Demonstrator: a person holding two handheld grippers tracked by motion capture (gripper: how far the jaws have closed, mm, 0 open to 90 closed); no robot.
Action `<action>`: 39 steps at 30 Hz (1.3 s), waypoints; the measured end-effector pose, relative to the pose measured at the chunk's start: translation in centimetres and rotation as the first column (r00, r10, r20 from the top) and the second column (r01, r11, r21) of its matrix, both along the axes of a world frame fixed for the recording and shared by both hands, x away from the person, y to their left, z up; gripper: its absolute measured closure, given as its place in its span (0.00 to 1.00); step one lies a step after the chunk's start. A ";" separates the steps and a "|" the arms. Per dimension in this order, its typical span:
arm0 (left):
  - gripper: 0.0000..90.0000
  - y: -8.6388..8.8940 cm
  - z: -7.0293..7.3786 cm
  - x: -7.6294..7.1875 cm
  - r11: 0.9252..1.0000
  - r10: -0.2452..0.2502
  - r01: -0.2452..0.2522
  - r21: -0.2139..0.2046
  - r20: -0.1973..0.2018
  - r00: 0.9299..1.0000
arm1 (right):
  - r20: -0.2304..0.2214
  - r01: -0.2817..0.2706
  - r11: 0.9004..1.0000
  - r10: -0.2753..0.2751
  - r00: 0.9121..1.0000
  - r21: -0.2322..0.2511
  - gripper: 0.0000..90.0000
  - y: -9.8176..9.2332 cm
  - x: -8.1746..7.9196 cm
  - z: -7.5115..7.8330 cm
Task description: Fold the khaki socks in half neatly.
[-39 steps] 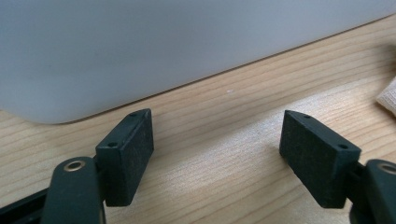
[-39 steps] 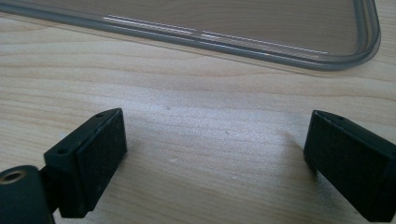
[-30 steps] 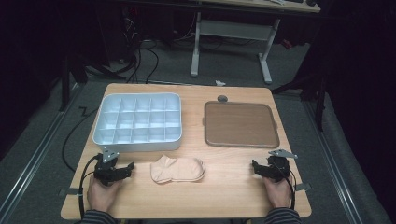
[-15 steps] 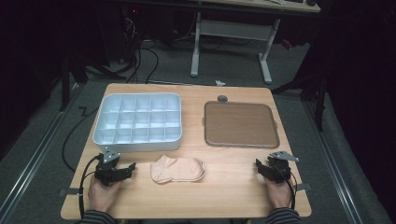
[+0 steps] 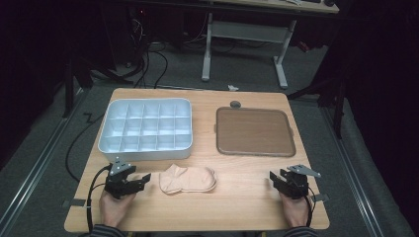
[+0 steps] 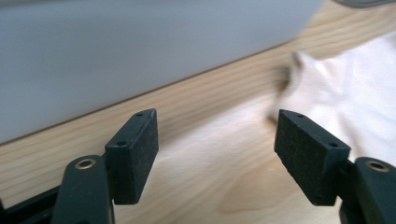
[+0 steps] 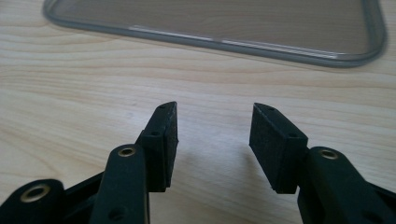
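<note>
Both your grippers narrowed slightly: right gripper (image 5: 274, 176) jaws half apart, nothing between; left gripper (image 5: 144, 177) wide apart beside sock (image 5: 188, 178).

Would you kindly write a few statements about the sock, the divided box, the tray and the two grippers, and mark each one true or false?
1. The sock lies flat on the table, in front of the divided box. True.
2. The left gripper is clamped on the sock. False: its jaws stand open beside the sock, with bare table between them.
3. The divided box has socks in its compartments. False: the compartments look empty.
4. The right gripper holds nothing; its jaws have just been closing over bare wood. True.
5. The brown tray sits to the right of the divided box. True.
</note>
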State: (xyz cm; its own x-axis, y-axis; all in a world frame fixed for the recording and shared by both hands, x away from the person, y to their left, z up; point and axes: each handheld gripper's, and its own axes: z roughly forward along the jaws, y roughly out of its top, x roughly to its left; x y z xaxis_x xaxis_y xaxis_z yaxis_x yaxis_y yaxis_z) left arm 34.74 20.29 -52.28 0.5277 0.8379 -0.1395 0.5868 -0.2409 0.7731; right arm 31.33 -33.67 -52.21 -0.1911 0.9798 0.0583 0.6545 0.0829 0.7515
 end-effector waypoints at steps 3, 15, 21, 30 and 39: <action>0.34 -1.1 0.4 -0.5 0.999 -0.042 0.042 -0.005 -0.003 0.999 | 0.005 -0.028 1.000 0.028 1.000 0.007 0.58 0.7 -0.2 0.1; 0.34 -3.4 0.3 -0.5 0.996 -0.083 0.083 -0.015 -0.042 0.996 | 0.042 -0.116 0.993 0.114 0.993 0.030 0.69 3.4 -0.8 0.8; 0.38 -4.5 0.1 -0.1 0.996 -0.089 0.088 -0.013 -0.053 0.995 | 0.043 -0.178 0.984 0.177 0.983 0.021 0.70 5.6 -1.0 1.0; 0.39 -5.6 -0.2 0.1 0.996 -0.092 0.092 -0.003 -0.060 0.994 | 0.038 -0.246 0.968 0.244 0.969 0.048 0.68 8.1 -1.0 0.9; 0.39 -6.1 -0.3 0.3 0.997 -0.069 0.071 0.025 -0.061 0.996 | 0.038 -0.307 0.948 0.305 0.952 0.082 0.65 10.3 -0.6 0.8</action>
State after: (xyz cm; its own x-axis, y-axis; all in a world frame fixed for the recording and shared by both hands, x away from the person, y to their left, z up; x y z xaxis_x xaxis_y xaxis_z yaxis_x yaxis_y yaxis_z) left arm 35.08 14.23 -52.58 0.5764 0.8032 -0.1506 0.6132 -0.3034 0.7293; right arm 30.69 -23.34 -51.37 -0.4834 0.8655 0.1310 0.5890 0.2109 0.7802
